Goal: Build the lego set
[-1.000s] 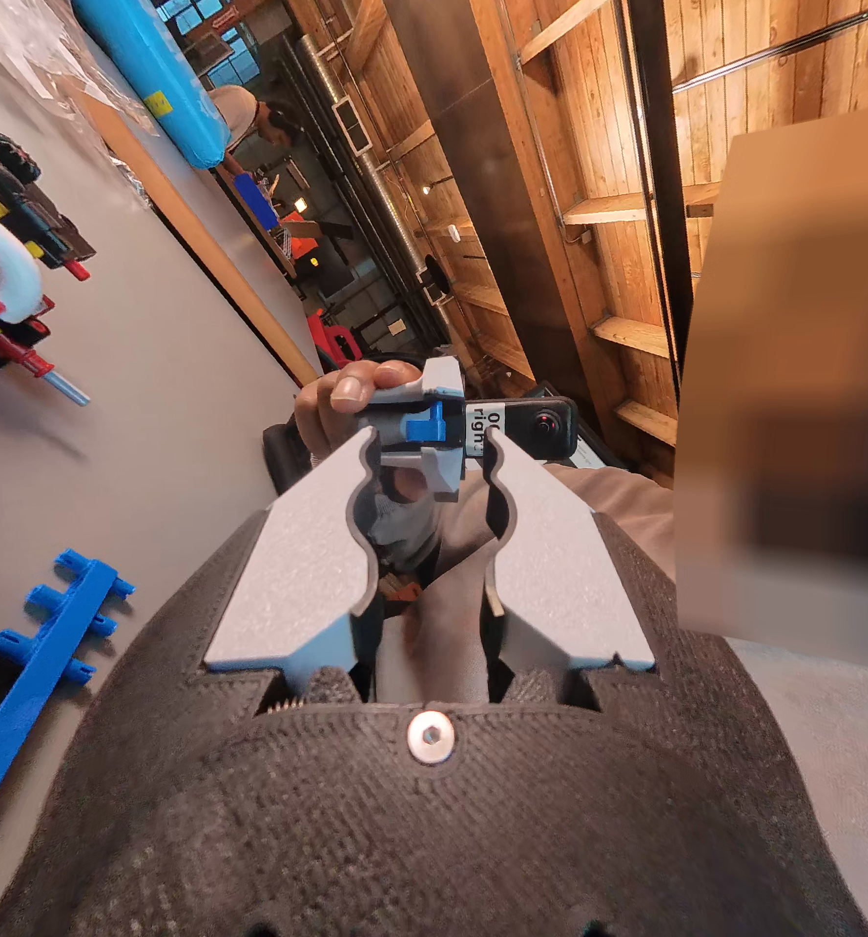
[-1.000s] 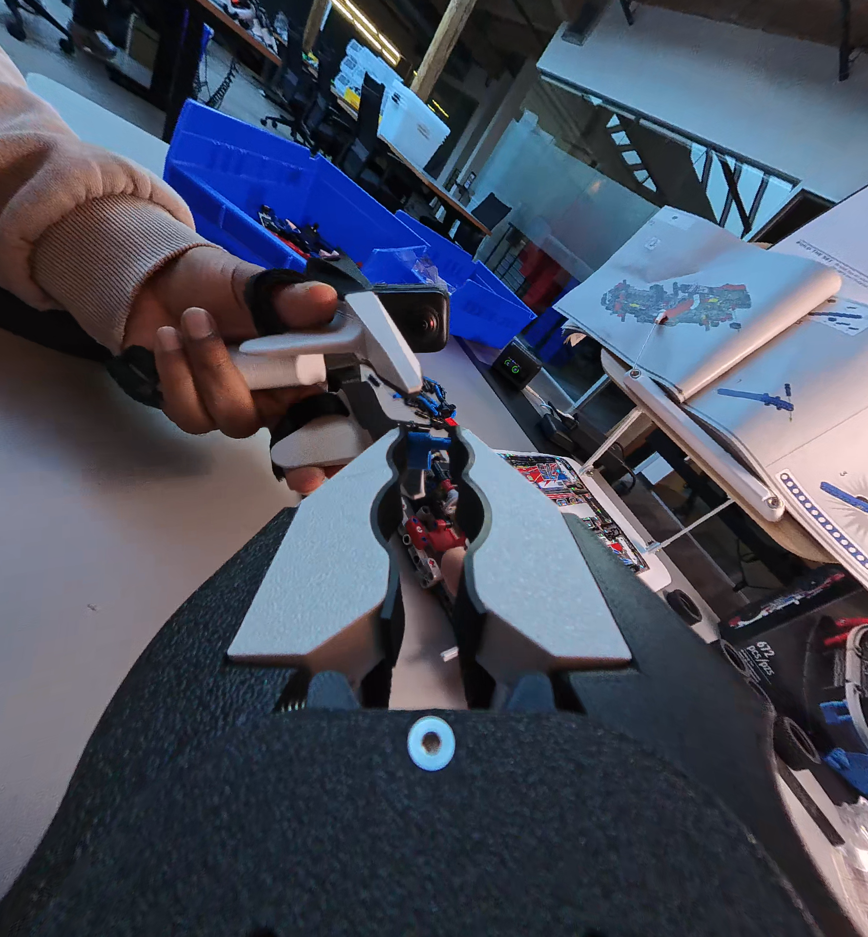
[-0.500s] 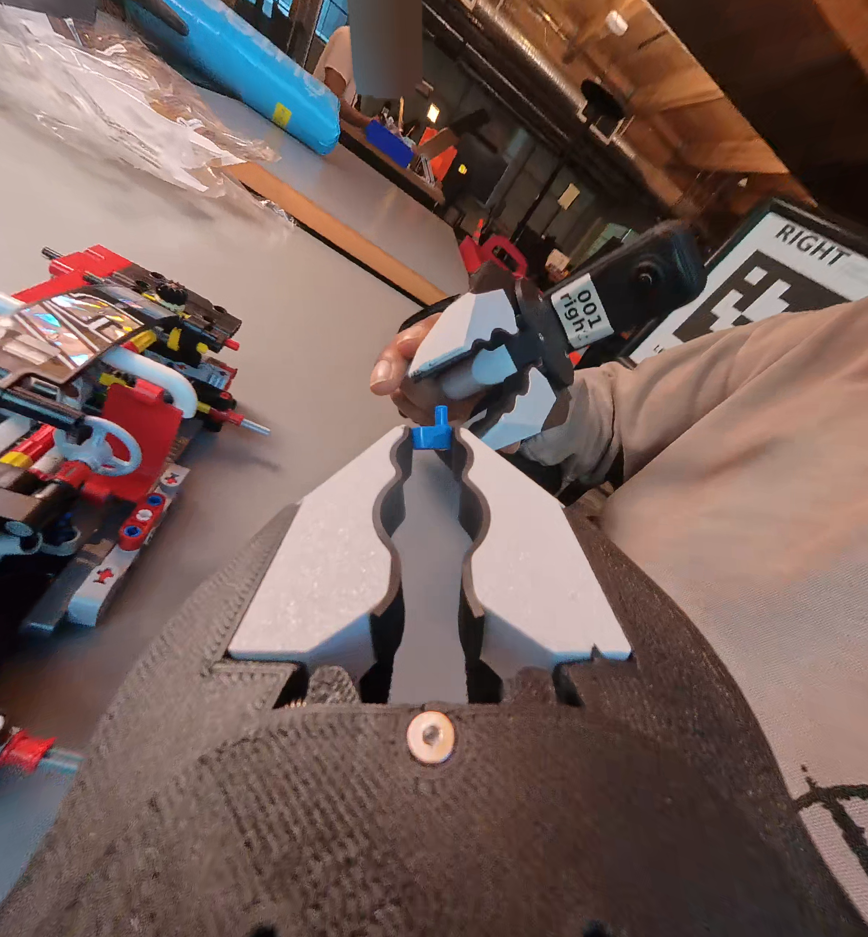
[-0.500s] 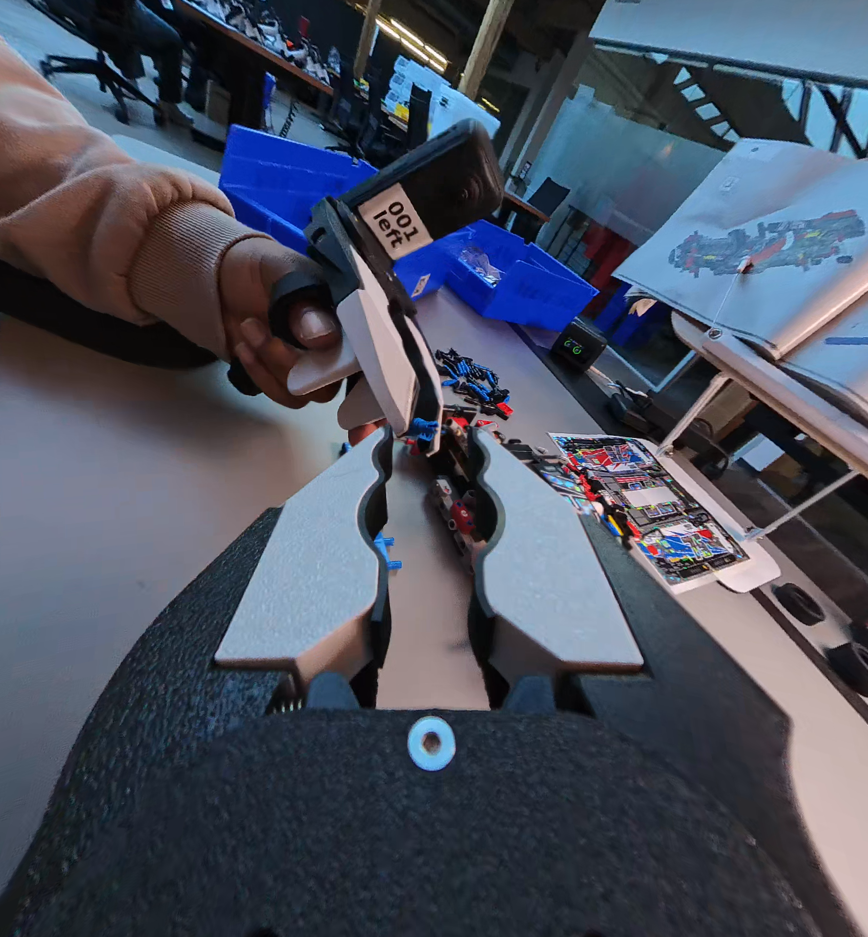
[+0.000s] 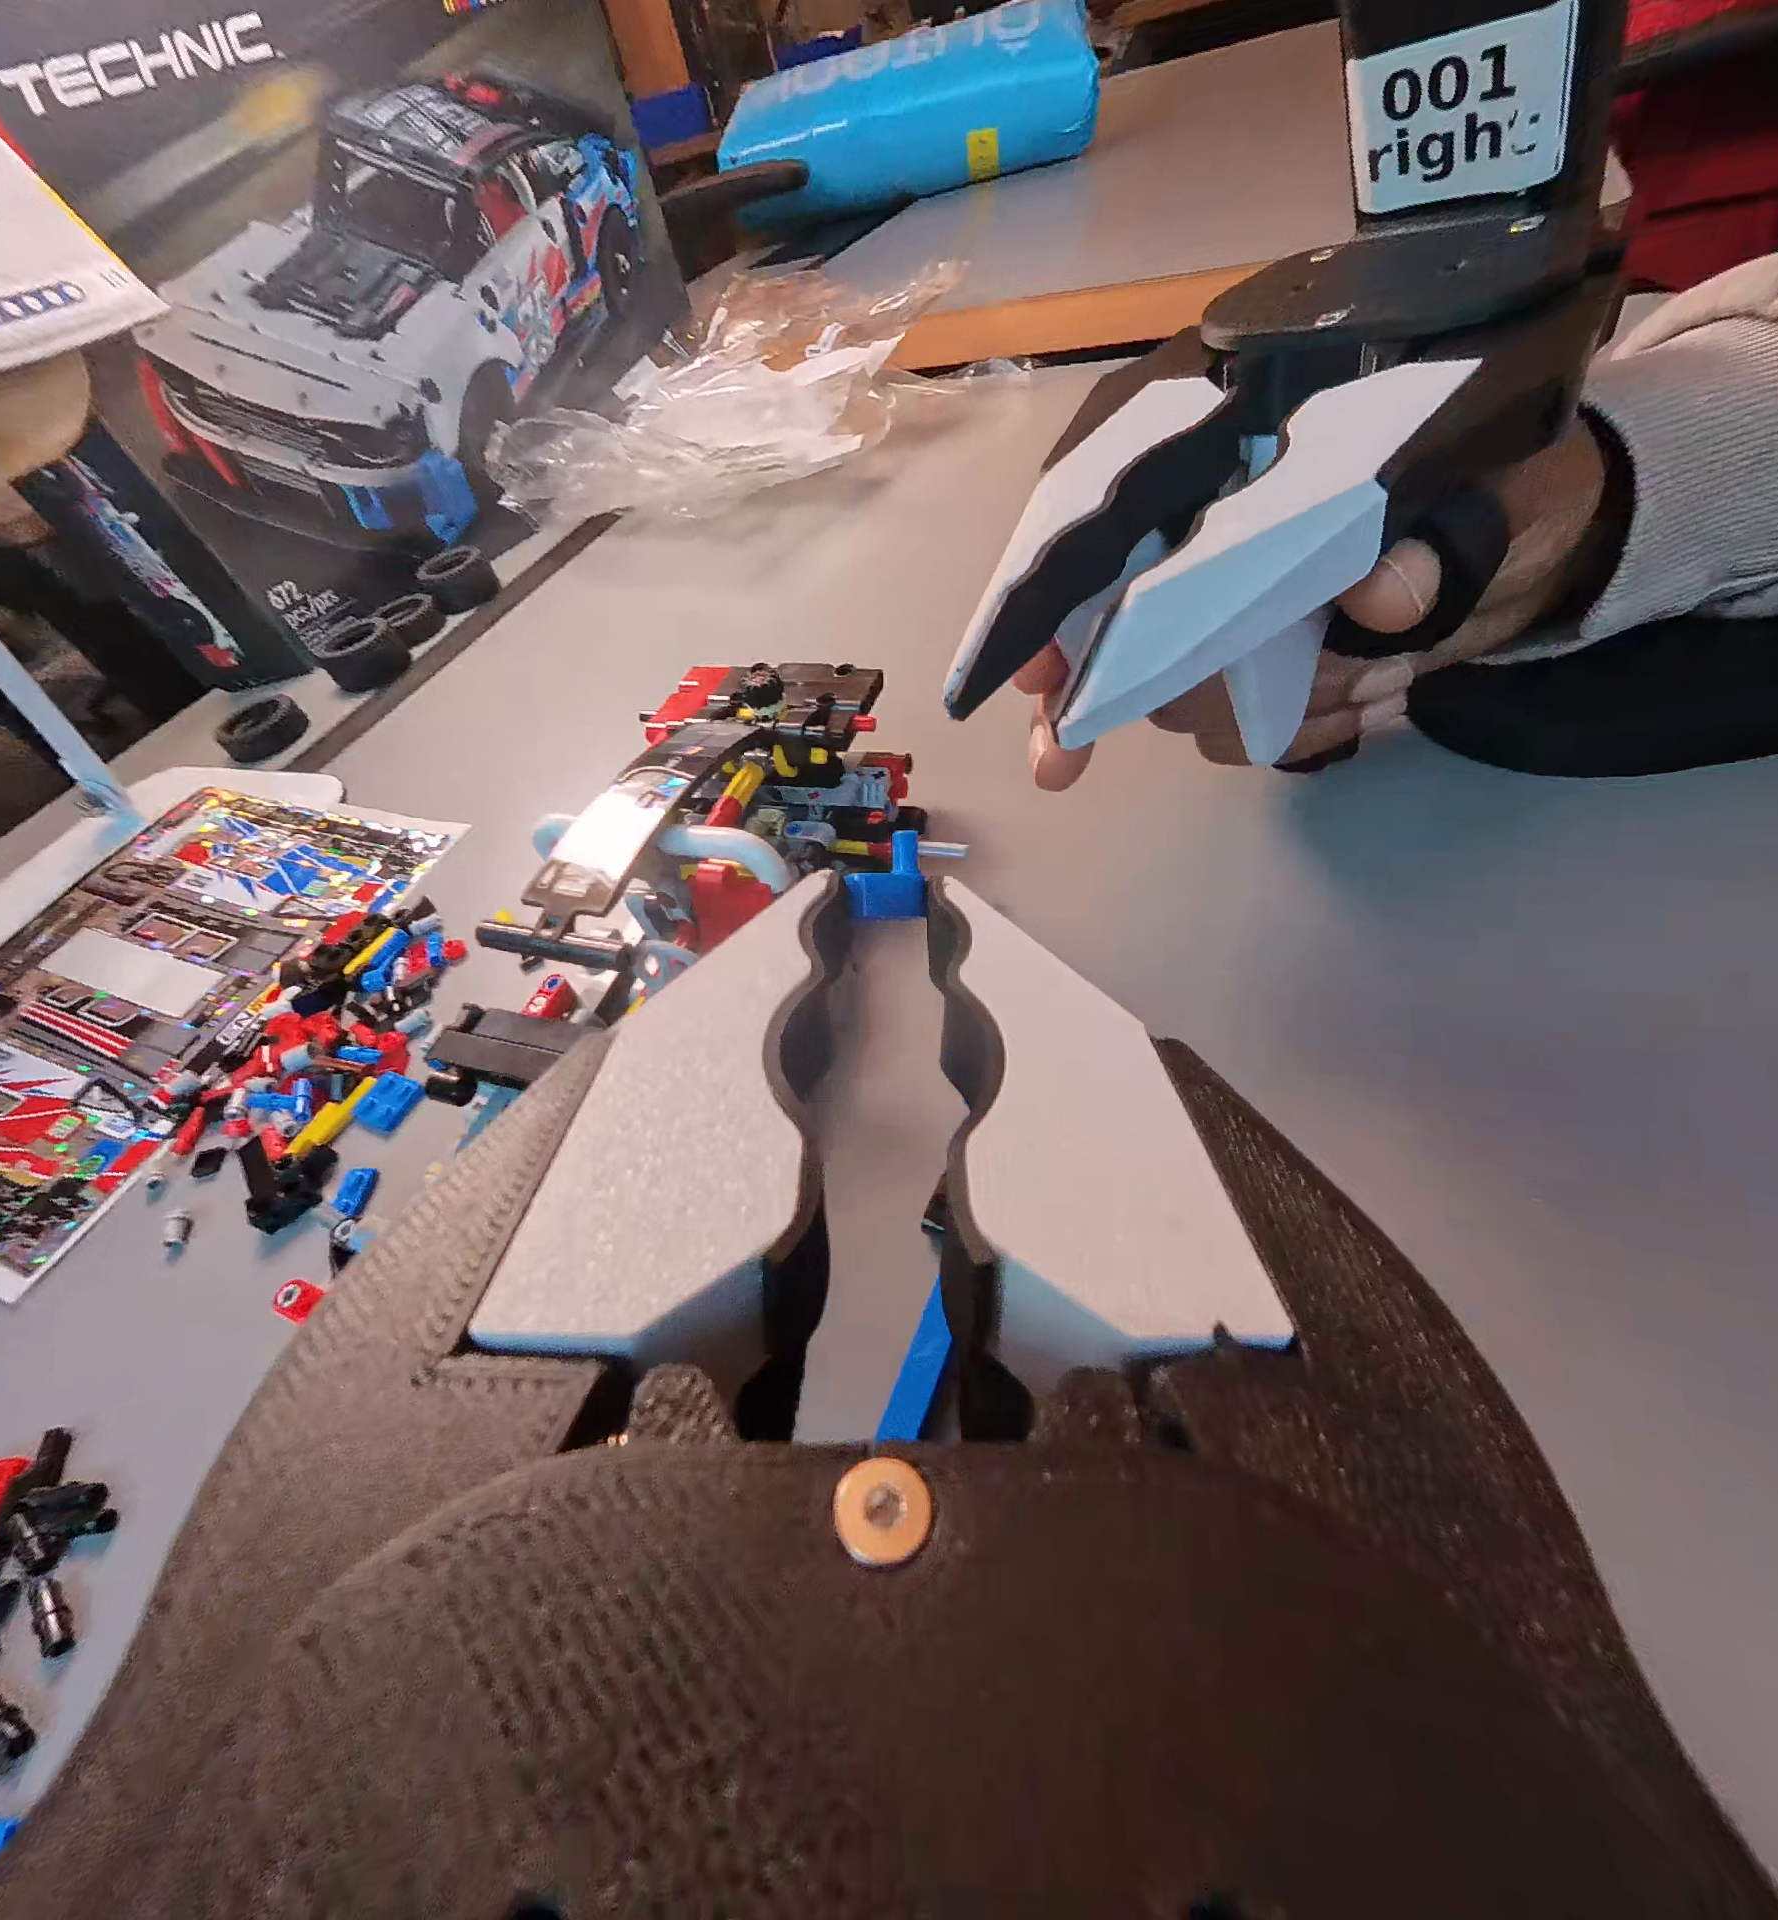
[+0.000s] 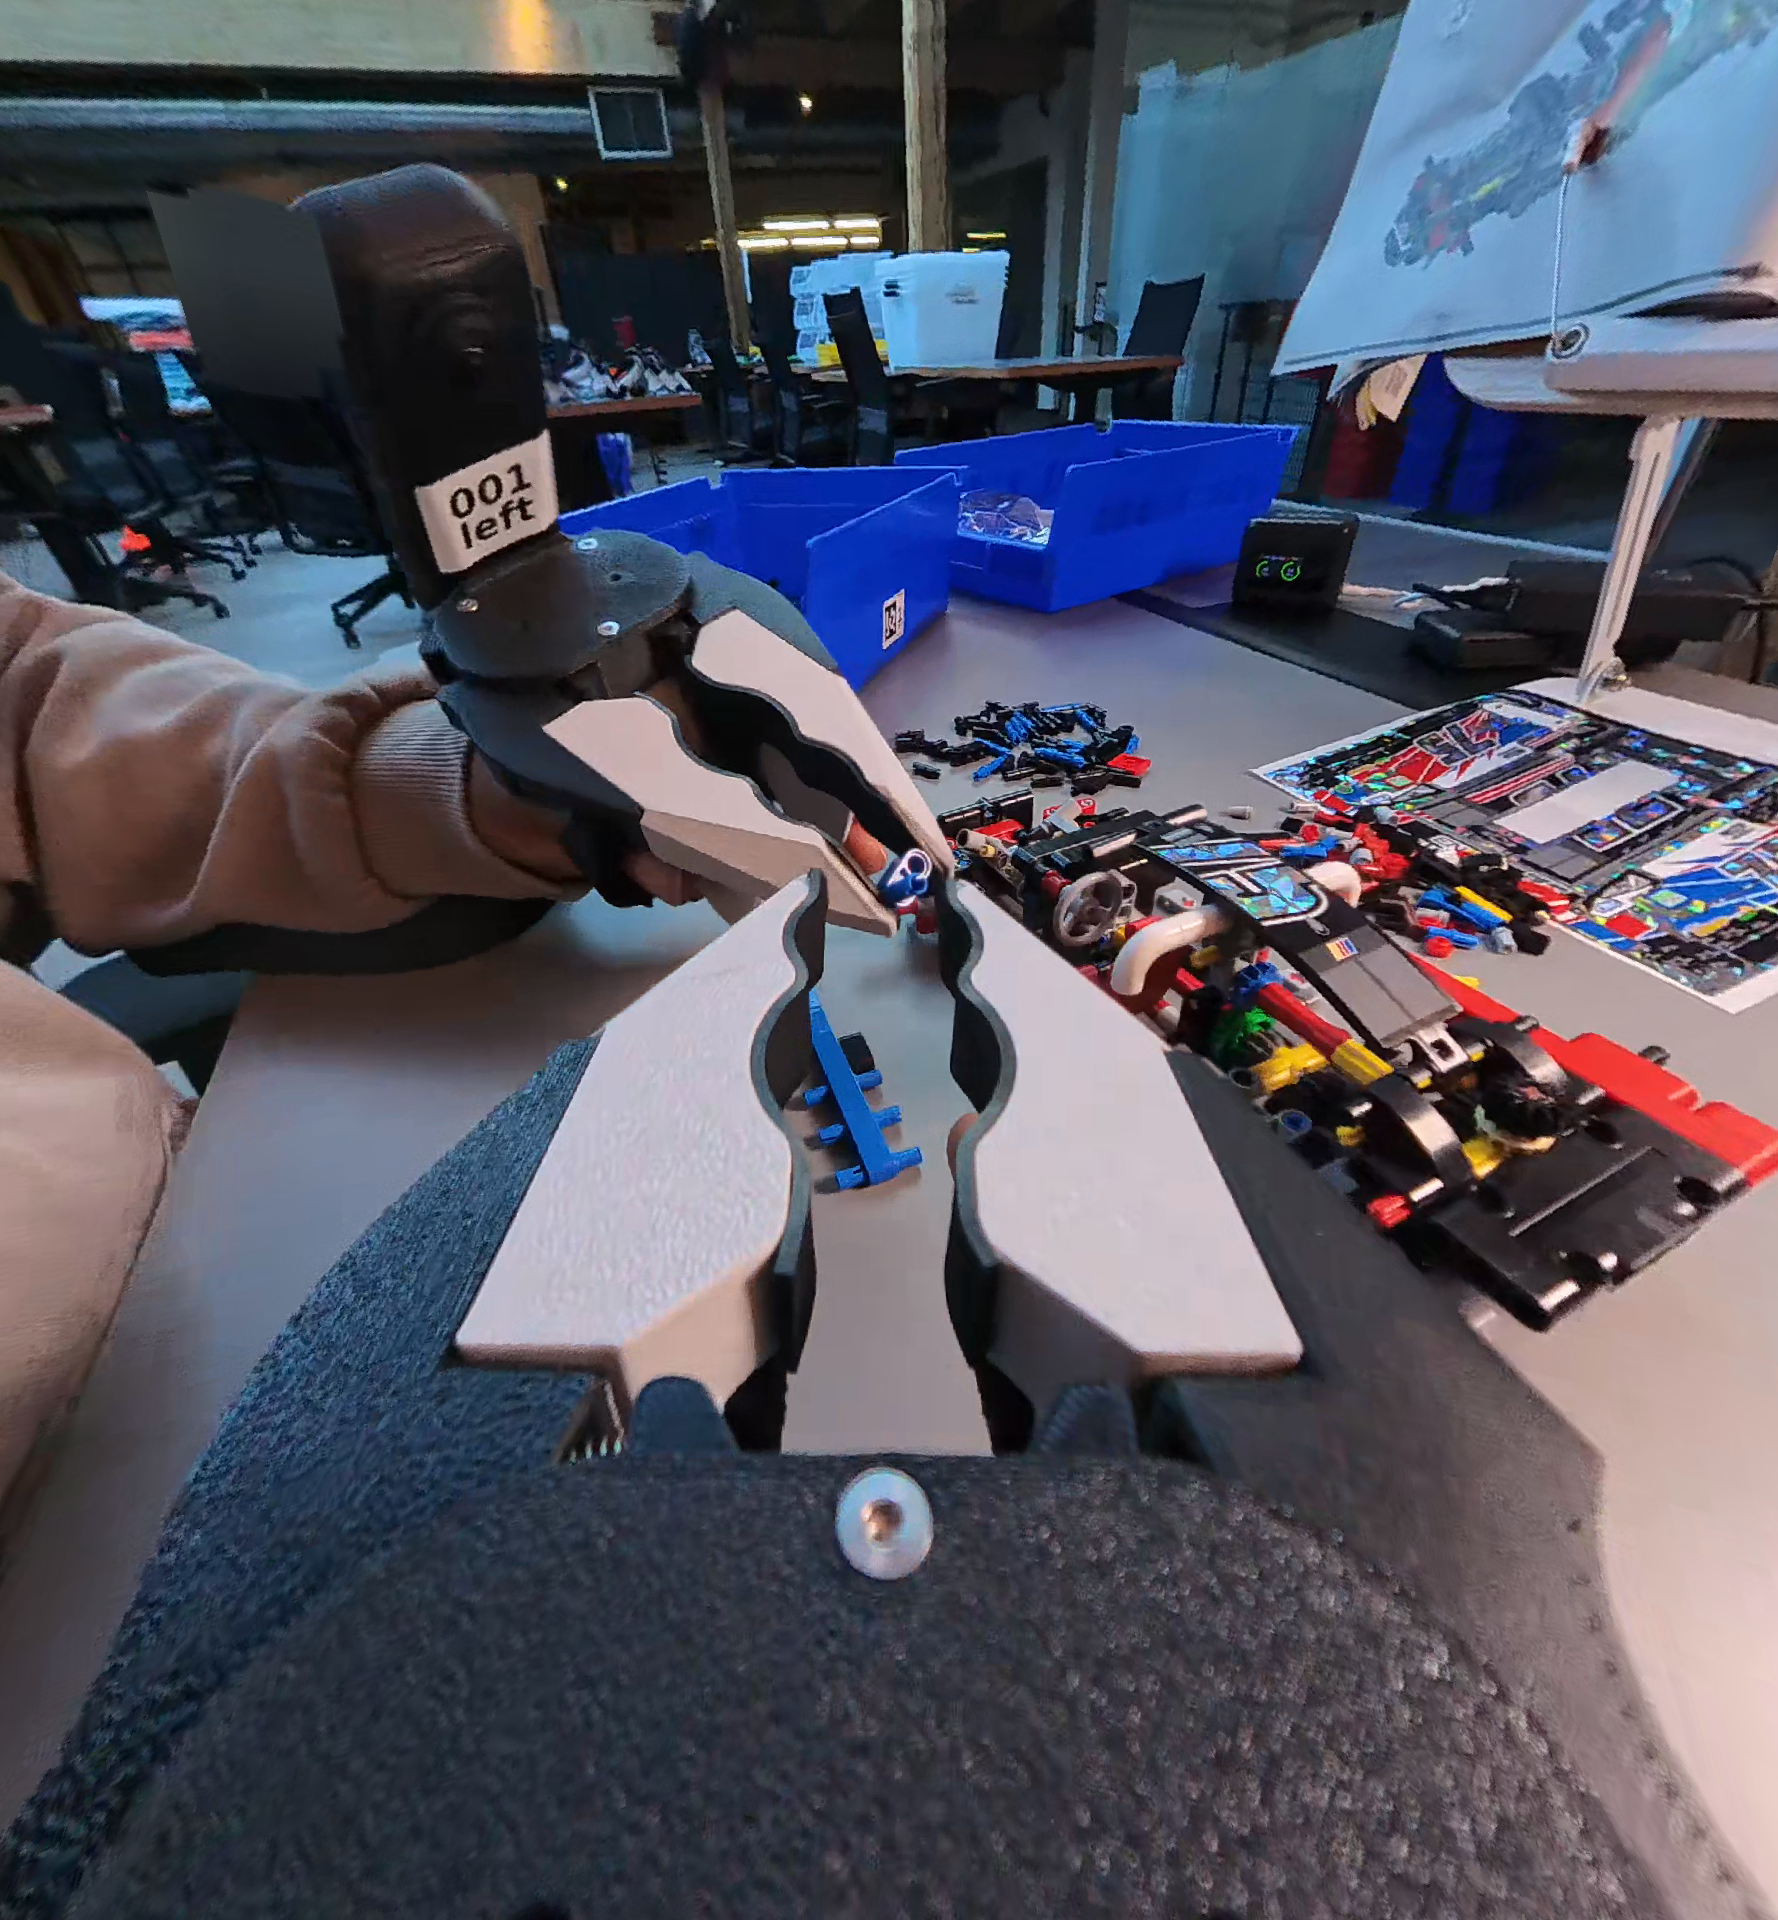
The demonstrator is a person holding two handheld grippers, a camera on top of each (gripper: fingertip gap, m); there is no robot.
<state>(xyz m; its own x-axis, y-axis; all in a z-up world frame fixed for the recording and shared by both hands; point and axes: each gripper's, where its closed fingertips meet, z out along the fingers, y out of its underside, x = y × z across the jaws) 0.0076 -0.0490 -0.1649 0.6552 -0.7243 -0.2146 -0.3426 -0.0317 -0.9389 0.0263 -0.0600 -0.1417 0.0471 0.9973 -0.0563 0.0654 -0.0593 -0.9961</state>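
Pinches a small blue connector [image 5: 883, 891] at the very tips of the left tongs [image 5: 885, 883], clenched on it, right at the near side of the half-built car chassis [image 5: 750, 790]. Carries the right tongs [image 6: 880, 894] parted and empty, tips close to the left pair, above the grey surface [image 5: 1384, 1039] and touching nothing. Leaves a blue beam with pins [image 6: 849, 1101] lying flat on the surface beneath both pairs of tongs.

Looks like the moment just before seating the connector on the chassis, and risks several things:

- Grips only by the tip edges, so could let the connector twist or pop out once pressed against a tight hole.
- Would drop it toward the loose pile of parts [image 5: 313, 1049], among many similar blue bits, and cost a search.
- Leaves the chassis unbraced, so may shove it across the smooth surface instead of seating the piece; calls for the right tongs to steady the far side first.
- Approaches beside a thin axle [image 5: 942, 849] sticking out of the chassis; could snag on it or knock it askew.
- Hides the target hole behind the tongs in both views, so cannot confirm alignment; might jam if pushed at an angle.
- Could sweep the blue beam away with a low pass of either pair.
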